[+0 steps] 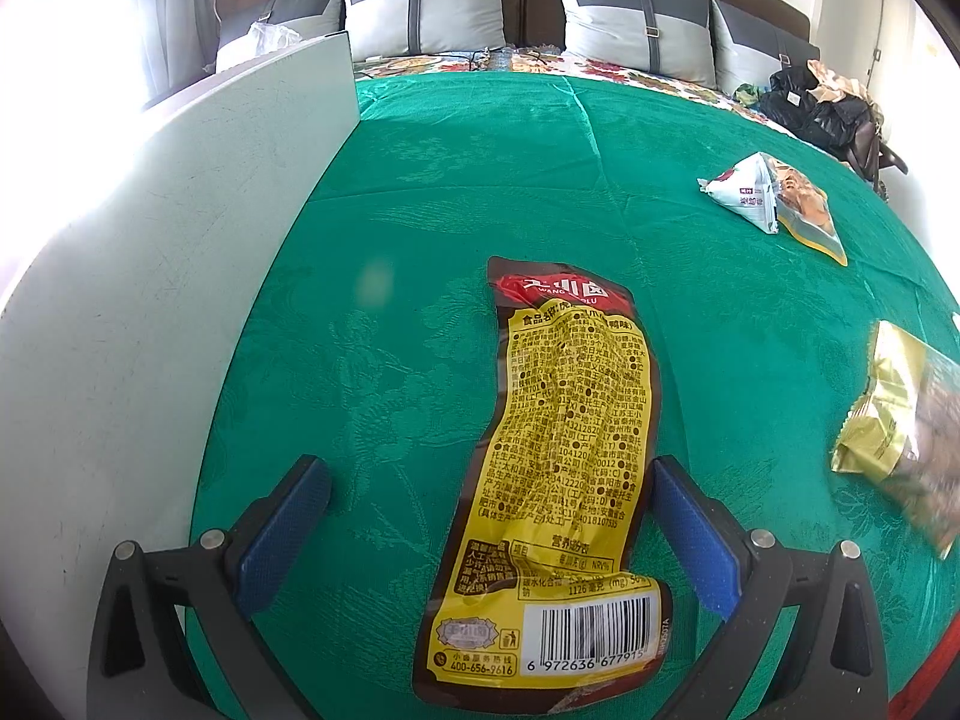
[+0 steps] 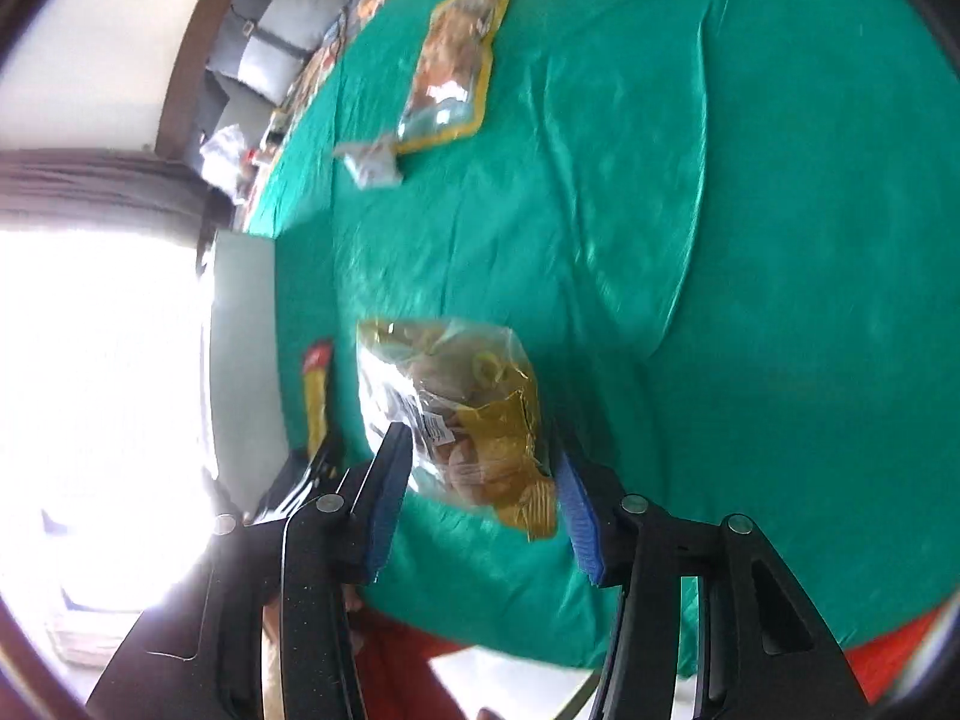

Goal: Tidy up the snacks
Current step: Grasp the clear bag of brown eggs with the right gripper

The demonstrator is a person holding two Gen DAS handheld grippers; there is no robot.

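A long yellow and brown snack packet (image 1: 564, 450) lies flat on the green cloth (image 1: 480, 180), barcode end nearest the camera. My left gripper (image 1: 486, 468) stands open astride it, blue pads clear of both edges. A clear and gold bag of snacks (image 2: 462, 414) sits between the pads of my right gripper (image 2: 480, 435), which press on its sides; the same bag shows blurred at the right edge of the left wrist view (image 1: 906, 420). The long packet (image 2: 316, 396) appears just left of the bag in the right wrist view.
A small white and blue packet (image 1: 747, 192) and a yellow-edged clear packet (image 1: 807, 213) lie together at the far right of the cloth. A white board (image 1: 150, 270) borders the cloth on the left. Pillows (image 1: 432, 6) and a black bag (image 1: 816, 108) lie beyond.
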